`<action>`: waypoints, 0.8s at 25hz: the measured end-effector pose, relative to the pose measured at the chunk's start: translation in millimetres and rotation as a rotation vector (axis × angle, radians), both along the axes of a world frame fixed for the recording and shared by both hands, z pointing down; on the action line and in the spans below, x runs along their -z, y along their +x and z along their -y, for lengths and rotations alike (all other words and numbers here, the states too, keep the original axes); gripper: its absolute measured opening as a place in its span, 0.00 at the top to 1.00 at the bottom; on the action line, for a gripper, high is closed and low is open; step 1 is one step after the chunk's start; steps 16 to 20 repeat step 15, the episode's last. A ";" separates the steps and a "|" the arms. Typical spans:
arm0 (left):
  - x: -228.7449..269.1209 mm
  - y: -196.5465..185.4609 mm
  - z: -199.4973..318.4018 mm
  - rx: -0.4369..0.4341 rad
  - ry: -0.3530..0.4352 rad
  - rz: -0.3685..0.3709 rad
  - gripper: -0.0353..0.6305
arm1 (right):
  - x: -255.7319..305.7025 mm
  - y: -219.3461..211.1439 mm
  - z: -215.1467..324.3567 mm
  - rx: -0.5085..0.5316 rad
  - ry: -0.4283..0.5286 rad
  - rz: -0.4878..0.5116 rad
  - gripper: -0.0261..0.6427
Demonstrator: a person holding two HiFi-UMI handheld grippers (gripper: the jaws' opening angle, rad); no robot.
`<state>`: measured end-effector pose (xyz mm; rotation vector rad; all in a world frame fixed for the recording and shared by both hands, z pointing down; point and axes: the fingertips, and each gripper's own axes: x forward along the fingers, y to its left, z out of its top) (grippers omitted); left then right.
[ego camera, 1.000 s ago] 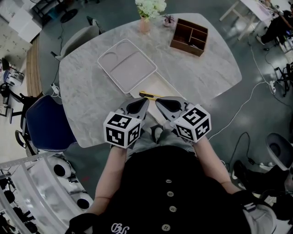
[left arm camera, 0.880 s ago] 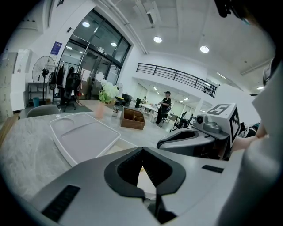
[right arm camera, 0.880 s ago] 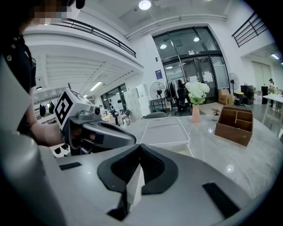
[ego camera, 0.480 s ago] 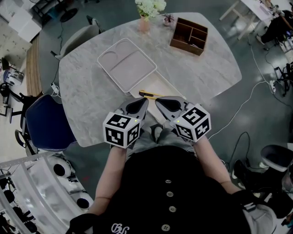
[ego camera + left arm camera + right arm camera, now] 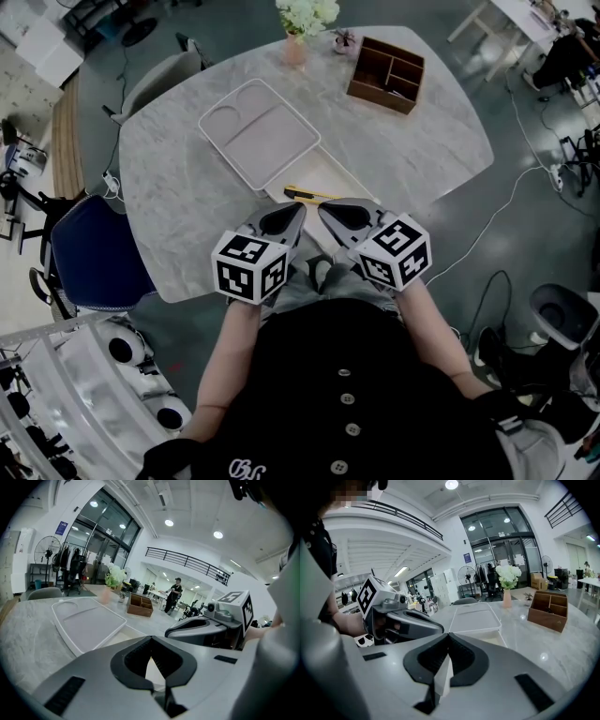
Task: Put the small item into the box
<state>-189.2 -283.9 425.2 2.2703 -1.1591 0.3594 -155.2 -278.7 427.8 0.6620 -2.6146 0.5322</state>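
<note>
A small yellow and black item (image 5: 305,195) lies by the near edge of the open white box (image 5: 330,173); I cannot tell whether it is inside the box or on the rim. The box's white lid (image 5: 261,131) lies flat just behind it, partly over the box. Both grippers hover side by side over the table's near edge, just short of the item. My left gripper (image 5: 298,209) is shut and holds nothing. My right gripper (image 5: 324,208) is also shut and holds nothing. The left gripper view shows the shut tips (image 5: 151,638) in front of the lid (image 5: 86,620).
A brown wooden organizer (image 5: 386,73) stands at the far right of the marble table (image 5: 178,206). A pink vase of white flowers (image 5: 300,28) stands at the far edge. A blue chair (image 5: 94,253) stands to the left. Cables lie on the floor at the right.
</note>
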 end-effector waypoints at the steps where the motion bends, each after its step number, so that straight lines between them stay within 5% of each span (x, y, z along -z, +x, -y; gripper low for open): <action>1: 0.2 0.0 0.4 -0.001 0.001 0.000 0.92 | -0.2 -0.5 0.2 0.003 0.000 -0.002 0.96; 20: -3.7 -3.9 0.0 0.007 -0.006 -0.005 0.92 | -6.9 -4.8 -0.1 0.022 -0.013 -0.027 0.96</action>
